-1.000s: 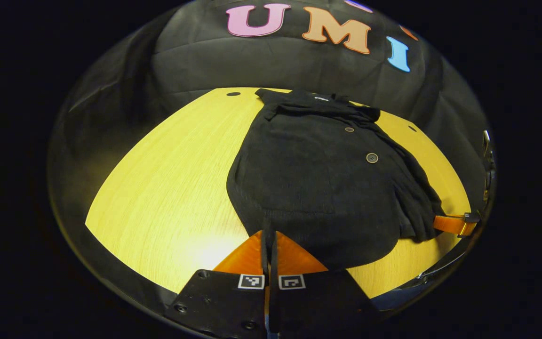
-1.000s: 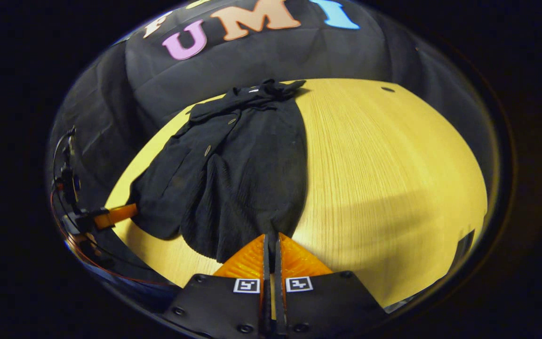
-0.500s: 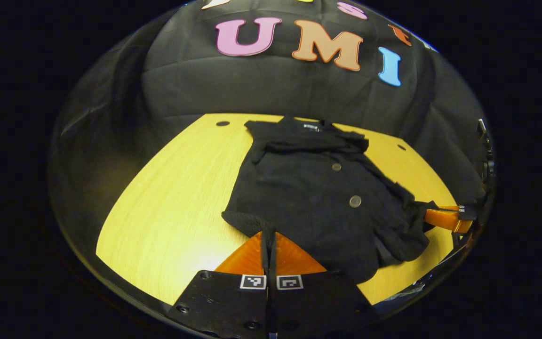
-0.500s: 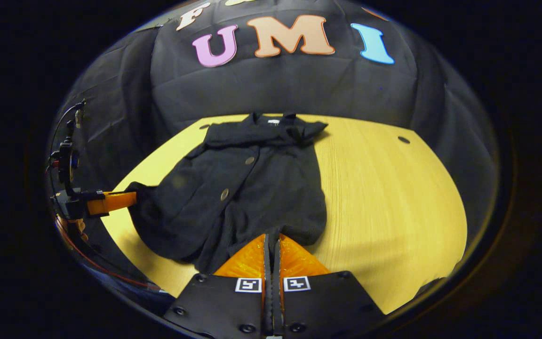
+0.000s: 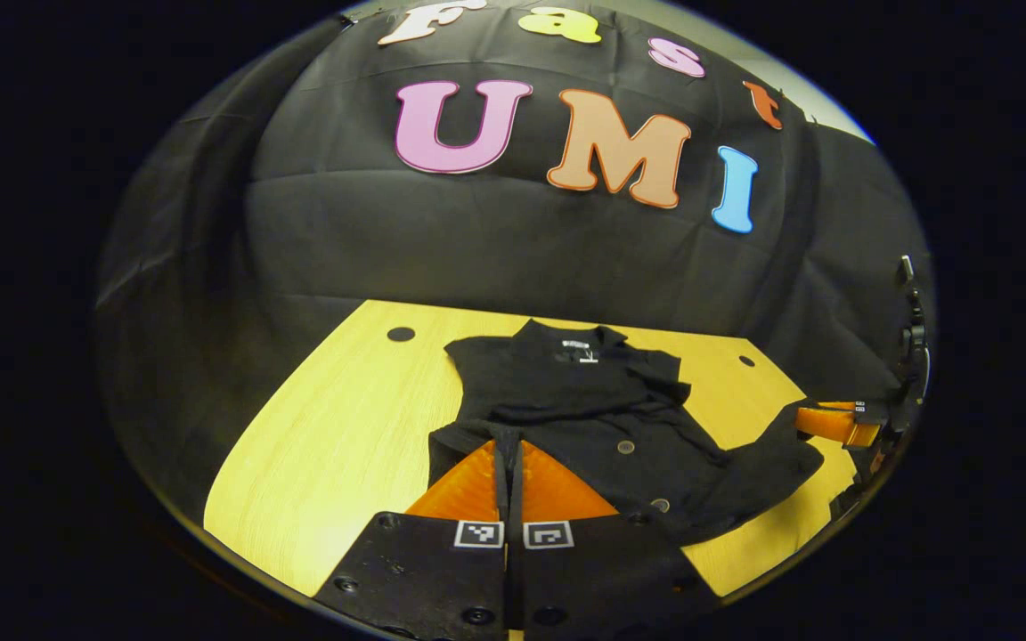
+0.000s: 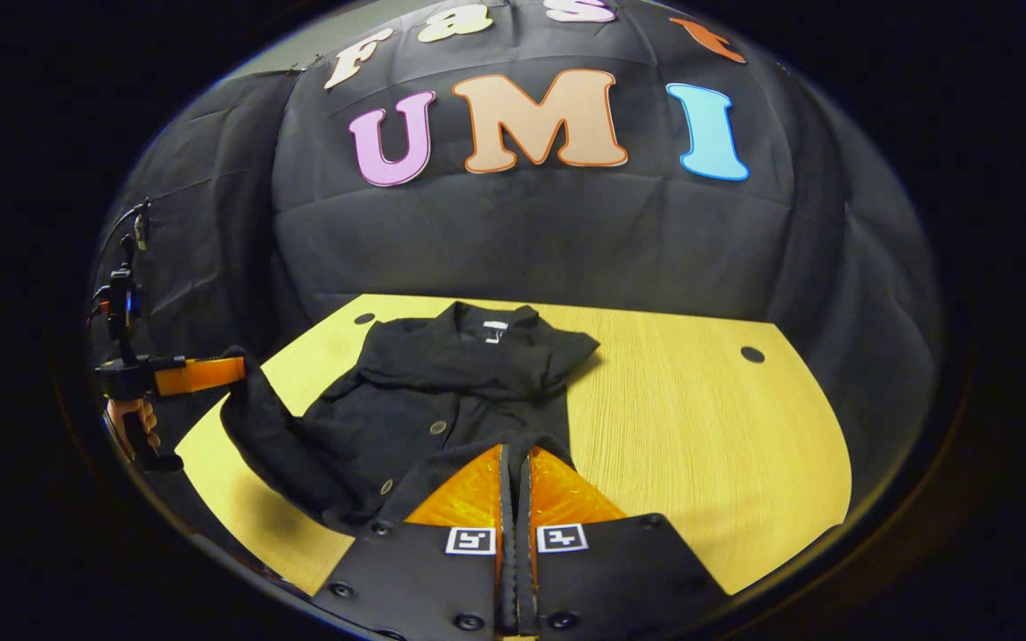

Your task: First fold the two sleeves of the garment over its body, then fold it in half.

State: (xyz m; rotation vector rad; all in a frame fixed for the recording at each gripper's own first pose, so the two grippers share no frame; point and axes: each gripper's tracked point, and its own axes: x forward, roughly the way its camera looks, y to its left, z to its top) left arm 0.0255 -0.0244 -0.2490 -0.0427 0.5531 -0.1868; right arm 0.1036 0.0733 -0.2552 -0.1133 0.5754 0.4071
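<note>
A black buttoned garment point(image 5: 566, 392) lies collar-far on the yellow wooden table point(image 5: 335, 445), with its sleeves folded over the body. My left gripper point(image 5: 508, 445) is shut on the left corner of the hem and holds it lifted above the body. The right gripper point(image 5: 811, 420) shows at the far right, gripping the other hem corner. In the right gripper view, the garment point(image 6: 451, 374) hangs between both grippers. My right gripper point(image 6: 514, 454) is shut on the hem. The left gripper point(image 6: 232, 368) holds its corner at the left, a hand point(image 6: 130, 427) beneath it.
The table point(image 6: 700, 427) has bare wood to the right of the garment and a small dark hole point(image 6: 752, 354) near its far corner. Another hole point(image 5: 401, 334) sits at the far left corner. The black cloth wall rises just behind the table.
Both grippers have lifted the hem off the table and carried it toward the collar. The lower half of the garment now hangs raised over the body.
</note>
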